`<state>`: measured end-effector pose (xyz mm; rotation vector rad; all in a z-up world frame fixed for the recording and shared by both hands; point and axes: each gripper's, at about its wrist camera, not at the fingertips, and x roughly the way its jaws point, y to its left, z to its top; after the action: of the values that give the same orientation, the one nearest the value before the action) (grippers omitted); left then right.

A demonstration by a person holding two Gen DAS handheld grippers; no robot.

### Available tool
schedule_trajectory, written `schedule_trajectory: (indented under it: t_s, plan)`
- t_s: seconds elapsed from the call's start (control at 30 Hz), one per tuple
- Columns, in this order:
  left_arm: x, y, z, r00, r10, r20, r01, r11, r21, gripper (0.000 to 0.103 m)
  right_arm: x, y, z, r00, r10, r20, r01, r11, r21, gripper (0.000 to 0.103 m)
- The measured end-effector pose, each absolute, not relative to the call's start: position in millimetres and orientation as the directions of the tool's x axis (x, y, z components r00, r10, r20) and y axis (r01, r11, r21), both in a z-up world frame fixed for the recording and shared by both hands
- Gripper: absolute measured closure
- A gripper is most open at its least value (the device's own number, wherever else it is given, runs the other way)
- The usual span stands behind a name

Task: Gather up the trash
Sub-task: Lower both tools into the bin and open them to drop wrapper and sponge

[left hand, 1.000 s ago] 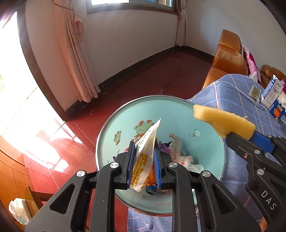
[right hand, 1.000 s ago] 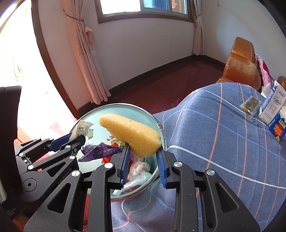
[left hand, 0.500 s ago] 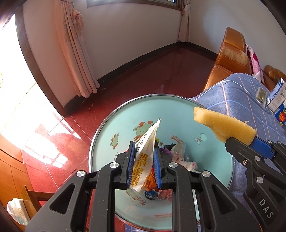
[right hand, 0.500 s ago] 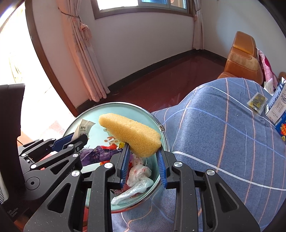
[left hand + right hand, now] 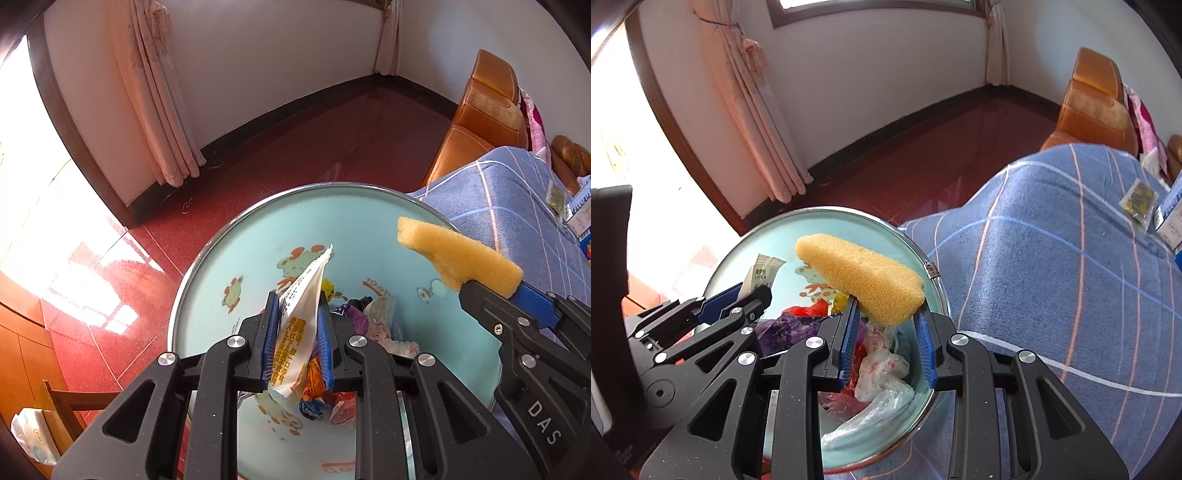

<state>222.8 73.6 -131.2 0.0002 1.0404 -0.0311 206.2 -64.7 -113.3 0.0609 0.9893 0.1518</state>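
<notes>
From the left wrist view, the left gripper (image 5: 297, 343) is clenched on a white snack wrapper (image 5: 301, 314) with orange print, which stands on edge between the blue pads and pokes up past the fingertips. It hangs over the open mouth of a round bin (image 5: 236, 266) with a pale blue inside, cartoon animals and a shiny metal rim. Crumpled wrappers and plastic bags (image 5: 384, 325) lie at the bottom of the bin. At the right, the right gripper (image 5: 491, 295) reaches in from the side, grasping a yellow sponge (image 5: 454, 254) that juts out over the bin's right rim. A blue checked blanket (image 5: 517, 199) lies just beside the bin on that side, an orange sofa (image 5: 484, 118) stands behind it, and the floor (image 5: 295, 155) is dark red.

From the right wrist view, the right gripper (image 5: 888, 317) pinches the sponge (image 5: 860, 277) by its thick end; the rest slants up and to the left above the bin (image 5: 925, 266). The left gripper (image 5: 742, 295) comes in from the left edge with the wrapper (image 5: 764, 271) in its grip, also over the bin. Below, a clear plastic bag (image 5: 882, 373) and red and purple scraps sit inside. The blanket (image 5: 1052, 277) touches the bin's right side.
</notes>
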Motion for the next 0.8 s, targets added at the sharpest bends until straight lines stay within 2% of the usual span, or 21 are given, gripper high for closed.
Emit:
schedule_trajectory:
  t_s: [0.8]
  plan:
    - [239, 85, -156, 0.453, -0.033, -0.891, 0.022, 0.999, -0.026, 0.083, 228, -55, -133, 0.483, 0.158, -0.861, -0.09, 0.987, 0.131, 0.072]
